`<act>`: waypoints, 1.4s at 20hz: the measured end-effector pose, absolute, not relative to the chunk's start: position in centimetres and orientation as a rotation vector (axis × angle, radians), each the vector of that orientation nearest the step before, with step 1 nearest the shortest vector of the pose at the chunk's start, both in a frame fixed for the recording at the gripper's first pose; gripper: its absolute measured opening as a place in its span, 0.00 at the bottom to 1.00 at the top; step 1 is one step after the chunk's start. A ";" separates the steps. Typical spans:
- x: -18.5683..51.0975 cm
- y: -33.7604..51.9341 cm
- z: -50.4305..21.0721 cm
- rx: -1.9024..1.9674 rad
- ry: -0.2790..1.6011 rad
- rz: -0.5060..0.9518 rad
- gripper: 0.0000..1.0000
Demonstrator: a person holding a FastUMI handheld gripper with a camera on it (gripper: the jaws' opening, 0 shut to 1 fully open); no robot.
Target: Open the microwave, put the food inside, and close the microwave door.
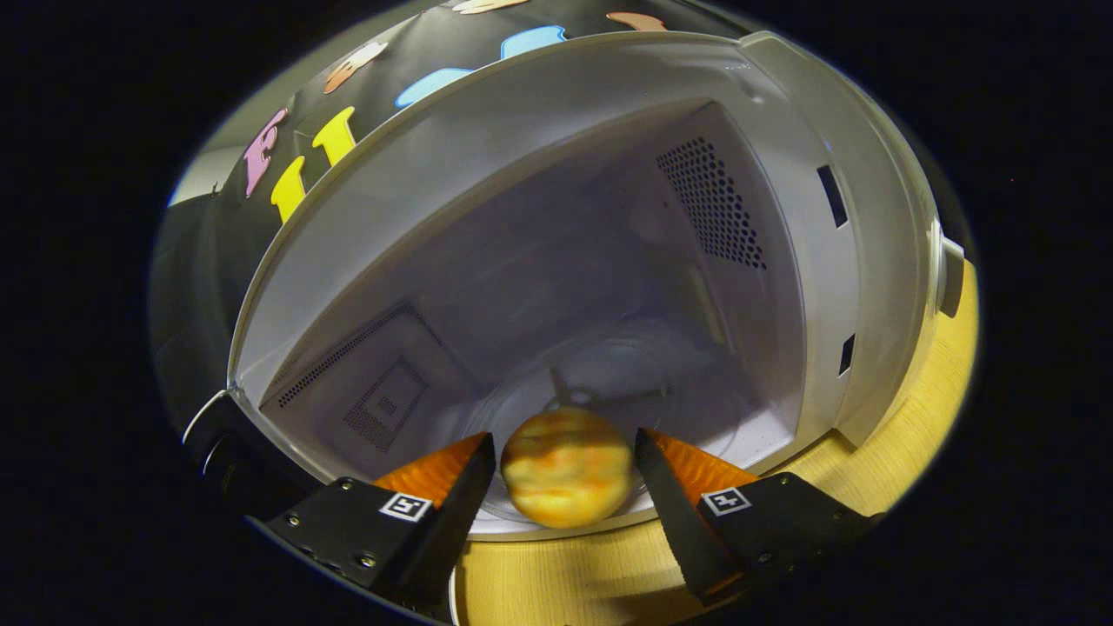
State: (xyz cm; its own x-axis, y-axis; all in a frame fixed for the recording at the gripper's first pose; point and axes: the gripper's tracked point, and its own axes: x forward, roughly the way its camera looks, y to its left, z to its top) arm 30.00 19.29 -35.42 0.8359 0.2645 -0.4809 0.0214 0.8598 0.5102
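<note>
One bun point(567, 468) between parted jaws.

You will find no readable words, brand names or numbers on anything here. The only signs are two small square black-and-white marker tags, one on the black body of each finger of the gripper point(565, 452): one tag point(406, 506) sits on the left finger point(417, 513) and the other tag point(726, 501) on the right finger point(739, 513). Each is a coded pattern, not letters you can read. The white microwave point(878, 235) carries no label, logo or digits on the parts you see, neither on its frame nor on its inner walls.
</note>
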 end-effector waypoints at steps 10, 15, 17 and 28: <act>25.9 18.9 -29.1 0.354 0.485 0.229 0.98; 21.2 19.0 -23.0 0.256 0.389 0.274 0.97; 19.0 18.9 -21.0 0.226 0.362 0.280 0.97; 6.4 19.3 -12.9 0.141 0.288 0.333 0.97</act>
State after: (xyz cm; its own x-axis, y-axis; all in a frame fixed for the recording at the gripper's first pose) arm 6.45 19.29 -12.86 0.9047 0.3413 -0.2550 -0.3012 0.9357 0.1836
